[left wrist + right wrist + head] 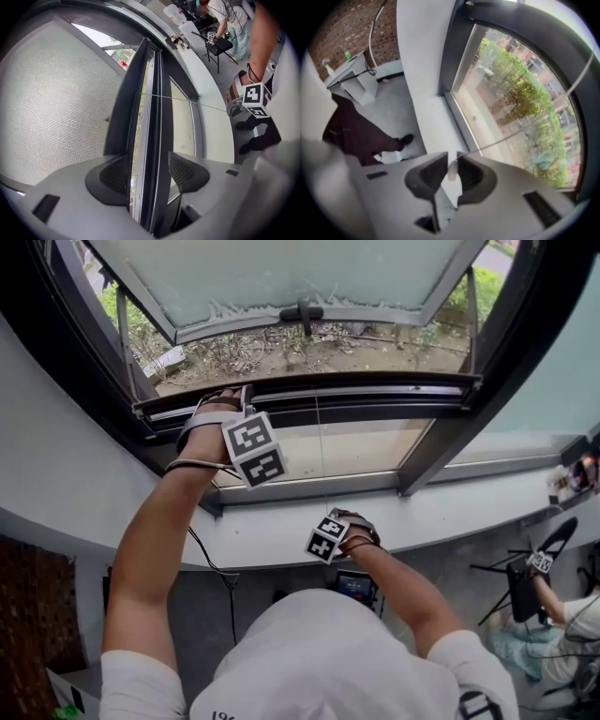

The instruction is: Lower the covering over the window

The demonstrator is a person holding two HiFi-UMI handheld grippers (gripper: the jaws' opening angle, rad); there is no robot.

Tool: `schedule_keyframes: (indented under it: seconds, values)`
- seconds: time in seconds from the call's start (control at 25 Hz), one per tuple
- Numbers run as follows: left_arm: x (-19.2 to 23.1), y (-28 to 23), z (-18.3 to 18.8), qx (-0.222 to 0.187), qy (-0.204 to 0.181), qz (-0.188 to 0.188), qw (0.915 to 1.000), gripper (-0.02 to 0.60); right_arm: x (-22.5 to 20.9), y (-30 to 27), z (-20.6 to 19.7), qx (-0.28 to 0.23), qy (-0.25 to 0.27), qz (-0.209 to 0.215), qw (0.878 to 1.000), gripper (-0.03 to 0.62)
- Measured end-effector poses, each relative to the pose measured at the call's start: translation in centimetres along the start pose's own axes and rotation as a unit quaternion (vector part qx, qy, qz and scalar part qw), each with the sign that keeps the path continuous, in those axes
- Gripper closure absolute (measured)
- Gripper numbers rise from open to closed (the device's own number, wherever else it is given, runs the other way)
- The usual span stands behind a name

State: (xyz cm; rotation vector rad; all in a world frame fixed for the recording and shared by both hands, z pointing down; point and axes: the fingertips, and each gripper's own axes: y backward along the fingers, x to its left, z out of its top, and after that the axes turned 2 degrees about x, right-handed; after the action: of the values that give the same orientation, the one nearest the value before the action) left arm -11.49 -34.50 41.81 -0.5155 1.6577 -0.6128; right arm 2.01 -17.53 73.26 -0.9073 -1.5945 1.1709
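The window covering's dark bottom rail [356,395] runs across the top of the lower pane, below the tilted-out sash [300,277]. My left gripper [225,397] reaches up to the rail's left end. In the left gripper view the rail [157,140] passes between the spread jaws of that gripper [149,176], with grey mesh [56,103] to its left. A thin cord [322,456] drops from the rail to my right gripper [345,517]. That gripper [451,172] is shut on the cord's small white pull [451,168], and the cord [525,126] stretches away up to the right.
A white sill [450,512] curves under the window. A brick wall [33,615] stands at lower left. Another person [562,615] sits at the right beside a stand. A white table [351,75] and someone's dark trouser legs [356,136] are on the floor behind.
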Motion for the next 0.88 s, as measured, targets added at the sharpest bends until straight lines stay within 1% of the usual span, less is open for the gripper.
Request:
schedule_keyframes:
  seconds: [0.16, 0.6, 0.88]
  values:
    - [-0.8, -0.7, -0.1, 0.002, 0.003, -0.008, 1.0, 0.305, 0.1, -0.7, -0.8, 0.011, -0.006, 0.007, 1.0, 0.533]
    - [-3.0, -2.3, -0.4, 0.011, 0.009, -0.023, 0.9996, 0.305, 2.1, -2.0, -1.4, 0.028, 0.006, 0.029, 0.999, 0.533]
    - [-4.7, -3.7, -0.7, 0.016, 0.005, -0.031, 0.9994, 0.304, 2.6, -3.1, -3.2, 0.051, 0.007, 0.036, 0.998, 0.533]
